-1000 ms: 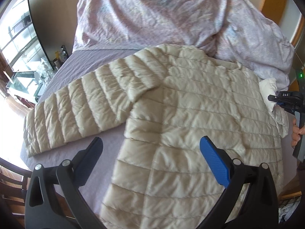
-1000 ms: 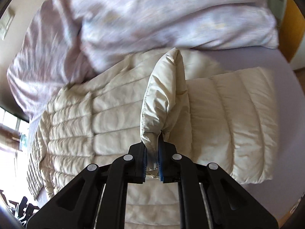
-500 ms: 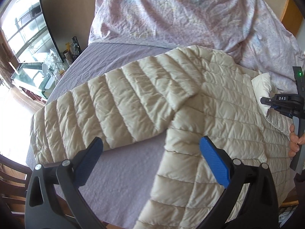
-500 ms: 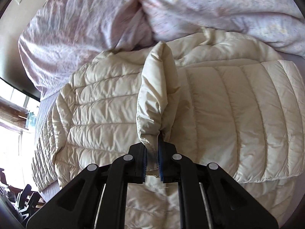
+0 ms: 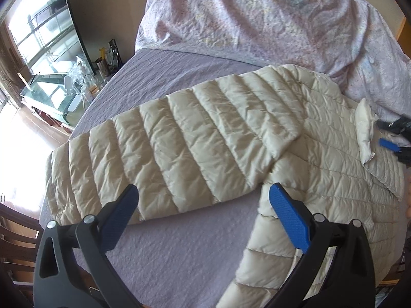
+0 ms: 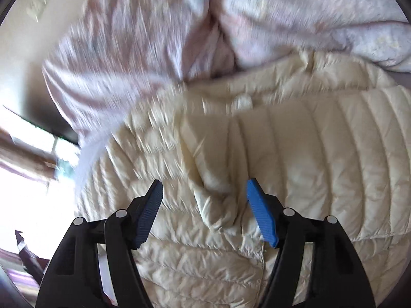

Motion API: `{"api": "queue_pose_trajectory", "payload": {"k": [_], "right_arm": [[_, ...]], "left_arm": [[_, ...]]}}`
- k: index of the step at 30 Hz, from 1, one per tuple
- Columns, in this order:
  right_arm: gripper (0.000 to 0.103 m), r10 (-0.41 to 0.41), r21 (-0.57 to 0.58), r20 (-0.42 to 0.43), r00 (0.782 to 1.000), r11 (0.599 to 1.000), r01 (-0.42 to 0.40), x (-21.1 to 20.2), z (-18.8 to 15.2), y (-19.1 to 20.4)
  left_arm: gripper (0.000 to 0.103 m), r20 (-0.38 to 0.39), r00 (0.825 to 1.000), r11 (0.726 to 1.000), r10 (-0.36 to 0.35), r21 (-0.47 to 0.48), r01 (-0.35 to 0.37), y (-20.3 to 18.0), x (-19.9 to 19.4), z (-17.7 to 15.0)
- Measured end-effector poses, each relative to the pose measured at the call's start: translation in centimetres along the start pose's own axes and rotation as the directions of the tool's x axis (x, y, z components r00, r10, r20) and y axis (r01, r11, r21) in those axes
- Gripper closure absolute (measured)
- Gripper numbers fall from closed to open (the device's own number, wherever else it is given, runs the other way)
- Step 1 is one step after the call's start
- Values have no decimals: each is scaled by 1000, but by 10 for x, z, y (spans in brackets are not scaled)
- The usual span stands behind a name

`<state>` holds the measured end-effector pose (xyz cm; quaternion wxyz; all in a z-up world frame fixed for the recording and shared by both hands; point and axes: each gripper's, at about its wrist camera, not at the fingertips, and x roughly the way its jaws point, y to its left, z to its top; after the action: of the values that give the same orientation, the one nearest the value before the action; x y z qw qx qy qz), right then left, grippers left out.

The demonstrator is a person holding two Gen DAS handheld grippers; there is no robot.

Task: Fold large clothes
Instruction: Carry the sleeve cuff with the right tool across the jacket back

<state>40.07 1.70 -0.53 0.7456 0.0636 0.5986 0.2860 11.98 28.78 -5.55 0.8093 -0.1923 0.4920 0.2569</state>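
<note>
A cream quilted puffer jacket (image 5: 321, 169) lies flat on the lilac bed sheet (image 5: 185, 251). Its left sleeve (image 5: 179, 154) stretches out to the left. My left gripper (image 5: 203, 200) hovers open over the sleeve's lower edge near the armpit, holding nothing. In the right wrist view the other sleeve (image 6: 321, 164) lies folded across the jacket body (image 6: 195, 269). My right gripper (image 6: 204, 192) is above it with its jaws opening; the sleeve cuff (image 6: 218, 205) lies loose between them, touched by neither pad. The right gripper (image 5: 391, 143) also shows at the left wrist view's right edge.
A rumpled pale floral duvet (image 5: 269, 18) is heaped along the far side of the bed. Left of the bed stands a glass side table (image 5: 51, 92) with bottles and jars by a bright window. Dark wooden chair slats (image 5: 15, 233) sit at the lower left.
The right gripper, shut on the sleeve cuff before, has opened and the cuff has dropped onto the jacket. The left gripper moved left, from over the body to the outstretched sleeve.
</note>
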Motion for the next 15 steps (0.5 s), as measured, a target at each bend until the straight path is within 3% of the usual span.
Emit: {"api": "queue_pose_trajectory", "payload": {"k": [3,7,15], "right_arm": [[35,-66,10,60,996,998,66,-10,9,-6],[46,-155,36,9,988,987,154,12,10,-13],[46,-217,-20,-45,975,976,216,53,-5,5]], "left_arm": [[2,-3,1000,1000,13,-8,-13,8,4,3],[2,-8,999,999,40,-21,-41,22,10,7],[2,-12,994,992,106,-73,-107,57,16,11]]}}
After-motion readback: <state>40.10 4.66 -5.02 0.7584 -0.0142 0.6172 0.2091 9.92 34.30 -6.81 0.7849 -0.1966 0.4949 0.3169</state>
